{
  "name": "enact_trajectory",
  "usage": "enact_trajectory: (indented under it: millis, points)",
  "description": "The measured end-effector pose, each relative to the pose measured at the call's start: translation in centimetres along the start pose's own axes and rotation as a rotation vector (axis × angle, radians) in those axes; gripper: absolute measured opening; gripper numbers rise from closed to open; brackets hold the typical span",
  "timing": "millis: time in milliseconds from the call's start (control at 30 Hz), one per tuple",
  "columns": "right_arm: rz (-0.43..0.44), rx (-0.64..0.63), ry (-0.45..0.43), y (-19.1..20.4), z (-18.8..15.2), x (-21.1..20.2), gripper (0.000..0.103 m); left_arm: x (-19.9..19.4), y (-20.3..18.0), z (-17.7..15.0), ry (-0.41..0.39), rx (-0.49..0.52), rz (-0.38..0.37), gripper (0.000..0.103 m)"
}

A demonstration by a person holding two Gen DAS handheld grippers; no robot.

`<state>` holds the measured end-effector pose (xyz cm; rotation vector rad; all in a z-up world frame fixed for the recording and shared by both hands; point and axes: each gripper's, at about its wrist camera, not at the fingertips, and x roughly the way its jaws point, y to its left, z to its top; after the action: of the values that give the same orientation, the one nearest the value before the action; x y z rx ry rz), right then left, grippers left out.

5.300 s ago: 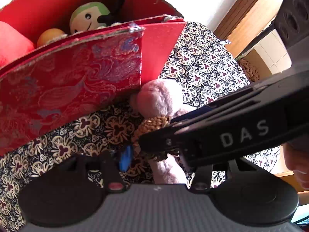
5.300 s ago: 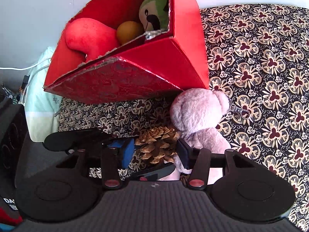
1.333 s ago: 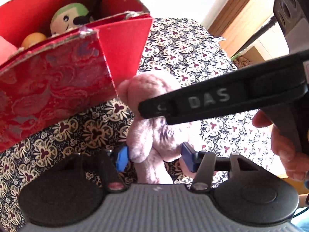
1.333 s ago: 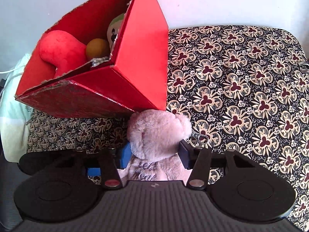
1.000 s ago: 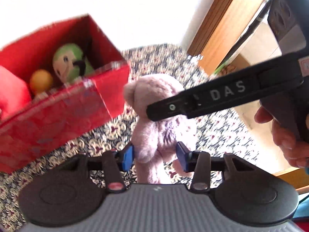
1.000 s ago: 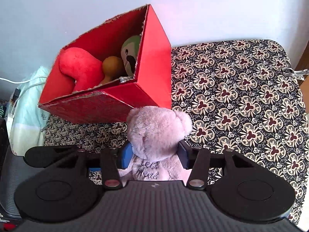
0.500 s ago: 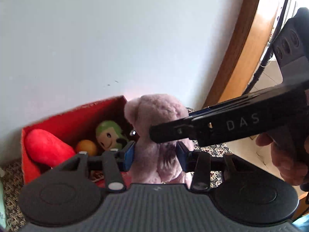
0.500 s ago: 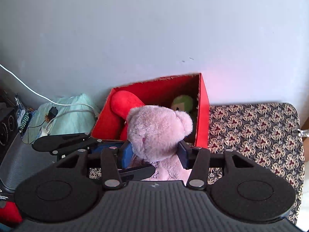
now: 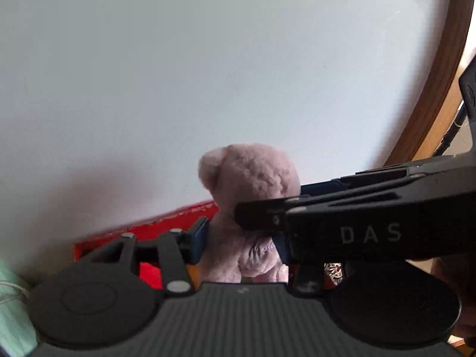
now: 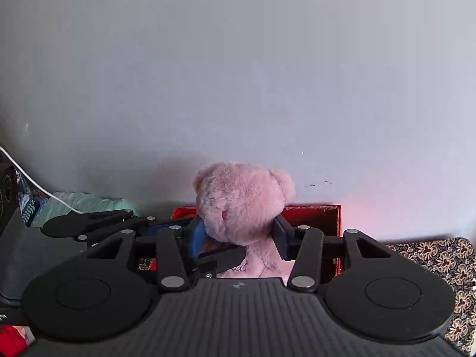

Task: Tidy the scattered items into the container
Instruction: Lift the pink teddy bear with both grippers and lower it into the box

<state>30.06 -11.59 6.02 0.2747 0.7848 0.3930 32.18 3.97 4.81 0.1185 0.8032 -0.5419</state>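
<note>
The soft pink plush teddy bear [image 10: 242,205] is held upright in the air at the centre of both wrist views, against a plain pale wall. The right gripper [image 10: 239,238] has its jaws closed partway on the bear just below the head, the blue pads pressing into the fur on either side. The left gripper [image 9: 241,239] has its jaws closed partway on the torso, lower down; its right pad is mostly hidden behind the right gripper's black finger crossing from the right of the frame.

The open red cardboard box [image 10: 312,217] sits behind and below the bear in the lower middle of the right view, its rim just visible, standing on the black floral-patterned tabletop [image 10: 440,255] at lower right.

In my judgement the risks are these: two grippers squeezing one limp toy may pull against each other and let it twist or slip. Letting go before the bear is over the opening would drop it on the rim or outside. The crossed fingers could also knock together.
</note>
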Motion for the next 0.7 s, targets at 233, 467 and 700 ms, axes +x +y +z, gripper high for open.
enact_trajectory:
  millis: [233,467,700]
  points:
    - [-0.033,0.048,0.095,-0.8,-1.6,5.5,0.038,4.8,1.4,-2.2,0.120,-0.022,-0.001,0.034]
    - [-0.060,0.058,0.169,-1.2,-2.4,9.2,0.003,8.4,2.9,-3.8,0.207,0.006,0.044,0.032]
    - [-0.116,0.120,0.142,-2.8,-2.6,7.4,0.010,6.0,7.1,-5.0,0.179,-0.106,0.017,0.032]
